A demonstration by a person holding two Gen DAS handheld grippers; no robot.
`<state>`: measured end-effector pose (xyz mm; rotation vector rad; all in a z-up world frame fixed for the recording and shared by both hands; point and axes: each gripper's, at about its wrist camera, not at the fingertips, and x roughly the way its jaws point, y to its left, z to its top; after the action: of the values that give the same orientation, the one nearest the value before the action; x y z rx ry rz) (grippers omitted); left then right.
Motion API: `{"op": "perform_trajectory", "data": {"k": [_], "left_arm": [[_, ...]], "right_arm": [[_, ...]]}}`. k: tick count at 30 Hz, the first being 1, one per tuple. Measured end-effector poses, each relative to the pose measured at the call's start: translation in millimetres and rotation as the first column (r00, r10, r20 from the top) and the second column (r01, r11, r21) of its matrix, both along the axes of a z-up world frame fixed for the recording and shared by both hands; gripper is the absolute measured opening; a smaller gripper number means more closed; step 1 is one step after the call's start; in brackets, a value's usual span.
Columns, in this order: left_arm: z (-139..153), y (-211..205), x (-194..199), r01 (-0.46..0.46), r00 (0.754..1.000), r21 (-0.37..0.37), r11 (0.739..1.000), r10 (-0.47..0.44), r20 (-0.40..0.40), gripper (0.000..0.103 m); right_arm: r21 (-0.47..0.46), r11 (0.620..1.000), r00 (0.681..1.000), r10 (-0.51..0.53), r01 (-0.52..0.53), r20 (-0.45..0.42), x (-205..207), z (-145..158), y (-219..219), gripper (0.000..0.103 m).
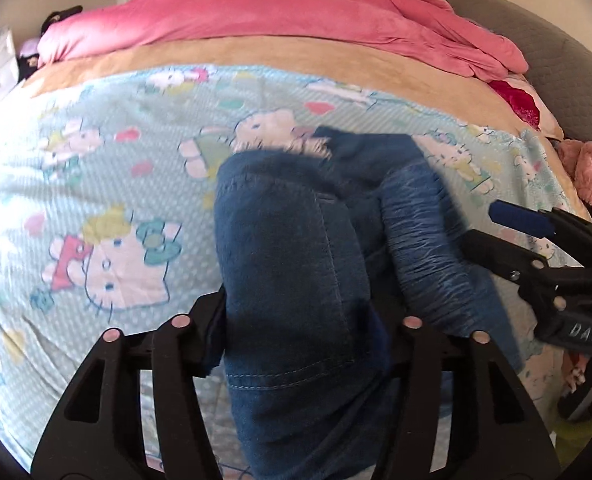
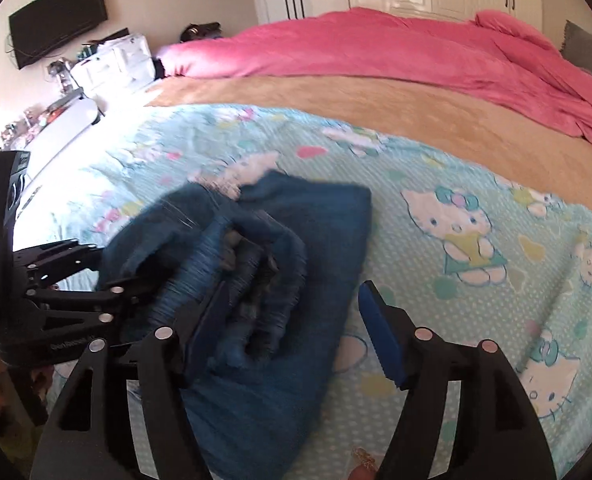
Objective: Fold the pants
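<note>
On the right gripper [image 1: 508,232], spread wide beside jeans [image 1: 296,248], raised letters read "DAS".

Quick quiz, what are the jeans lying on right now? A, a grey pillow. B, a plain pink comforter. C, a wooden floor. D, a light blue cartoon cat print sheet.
D: the jeans lie bunched on the light blue cat-print sheet; the pink comforter is farther back on the bed.

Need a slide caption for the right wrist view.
Right gripper open beside bunched blue jeans on cartoon-cat bedsheet.
</note>
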<state>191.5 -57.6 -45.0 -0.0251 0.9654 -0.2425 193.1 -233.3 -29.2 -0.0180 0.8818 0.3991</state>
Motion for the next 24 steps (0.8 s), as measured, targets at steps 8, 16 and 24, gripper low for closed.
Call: {"op": "perform_trajectory", "data": {"k": [8, 16, 24], "left_arm": [[2.1, 4.7, -4.5, -0.005, 1.000, 0.002, 1.000, 0.005, 0.013, 0.060], [4.8, 9.1, -8.1, -0.013, 1.000, -0.007, 1.000, 0.013, 0.019, 0.066], [6.5, 13.6, -10.2, -0.027, 0.999, -0.013, 1.000, 0.027, 0.020, 0.077]], "right_arm": [[0.033, 0.999, 0.999, -0.043, 0.043, -0.026, -5.8, -10.3, -15.4, 0.077], [0.025, 0.998, 0.998, -0.060, 0.060, -0.003, -11.9, -1.9, -14.6, 0.094], [0.019, 0.997, 0.997, -0.074, 0.074, -0.001, -14.4, 2.0, -14.9, 0.097]]}}
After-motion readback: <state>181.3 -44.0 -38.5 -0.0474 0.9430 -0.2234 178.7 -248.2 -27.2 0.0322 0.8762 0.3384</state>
